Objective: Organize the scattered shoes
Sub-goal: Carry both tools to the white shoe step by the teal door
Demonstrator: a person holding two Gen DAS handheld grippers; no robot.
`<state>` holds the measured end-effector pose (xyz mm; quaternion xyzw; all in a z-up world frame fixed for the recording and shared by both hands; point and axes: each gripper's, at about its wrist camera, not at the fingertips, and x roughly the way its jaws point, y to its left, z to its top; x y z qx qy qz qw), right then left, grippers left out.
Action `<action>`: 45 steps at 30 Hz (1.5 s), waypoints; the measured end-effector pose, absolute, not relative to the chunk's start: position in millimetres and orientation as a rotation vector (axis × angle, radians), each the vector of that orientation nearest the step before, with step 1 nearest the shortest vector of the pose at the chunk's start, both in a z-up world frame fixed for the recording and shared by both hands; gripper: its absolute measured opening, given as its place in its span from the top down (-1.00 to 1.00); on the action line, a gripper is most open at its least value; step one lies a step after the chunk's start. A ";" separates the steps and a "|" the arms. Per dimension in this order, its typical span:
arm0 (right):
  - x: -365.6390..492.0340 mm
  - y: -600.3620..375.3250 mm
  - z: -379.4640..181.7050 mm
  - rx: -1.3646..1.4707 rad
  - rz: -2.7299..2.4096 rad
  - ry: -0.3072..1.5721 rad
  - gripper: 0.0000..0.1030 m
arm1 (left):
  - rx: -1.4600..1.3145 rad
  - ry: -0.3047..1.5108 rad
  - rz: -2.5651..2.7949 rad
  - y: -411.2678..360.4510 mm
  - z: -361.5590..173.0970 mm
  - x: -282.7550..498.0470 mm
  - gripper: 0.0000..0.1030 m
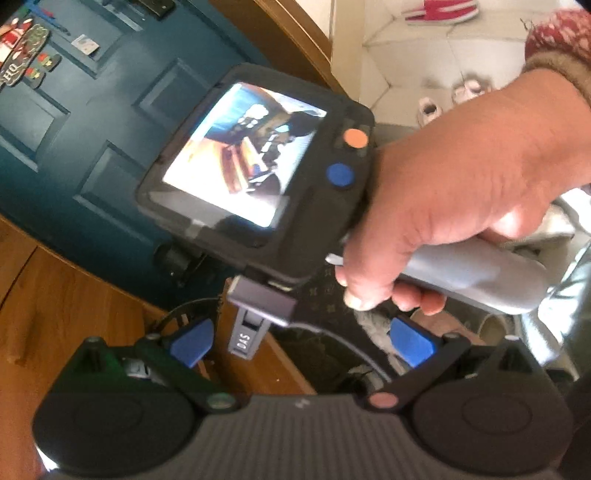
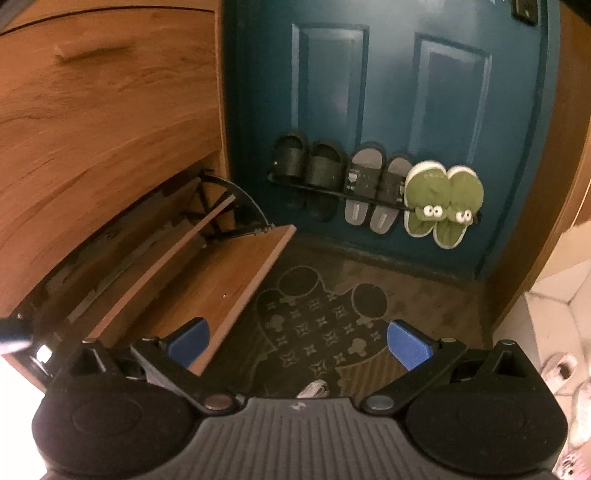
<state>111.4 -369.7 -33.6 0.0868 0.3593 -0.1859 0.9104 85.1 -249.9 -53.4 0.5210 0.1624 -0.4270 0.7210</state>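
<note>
In the left wrist view my left gripper [image 1: 301,341] is open with nothing between its blue pads. A hand [image 1: 461,192] holds the other device close ahead, its screen [image 1: 243,158] facing me. Beyond it, on pale tiles, lie a red-and-white shoe [image 1: 439,11] and two small pale pink shoes [image 1: 448,99]. In the right wrist view my right gripper [image 2: 298,343] is open and empty above a dark patterned doormat [image 2: 317,332]. A bit of a white shoe [image 2: 314,389] shows low between its arms. Pale shoes [image 2: 557,369] lie on the tiles at the right edge.
A rail on the blue door [image 2: 391,74] holds black slippers [image 2: 306,162], grey slippers [image 2: 376,184] and green frog slippers [image 2: 439,199]. On the left a wooden shoe cabinet [image 2: 92,110] has its tilt-out compartment [image 2: 207,269] open over the mat's edge.
</note>
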 end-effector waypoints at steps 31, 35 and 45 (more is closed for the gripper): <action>92.0 -436.2 -57.9 0.040 -0.459 0.819 -1.00 | 0.894 0.847 -0.900 -370.1 -71.0 29.5 -0.99; 67.4 -456.3 -70.4 0.037 -0.483 0.903 -1.00 | 0.871 0.919 -0.894 -394.7 -80.5 8.0 -0.99; 2.8 -500.0 -101.2 0.091 -0.601 1.017 -0.90 | 0.815 0.930 -0.983 -421.8 -66.1 -58.3 -0.99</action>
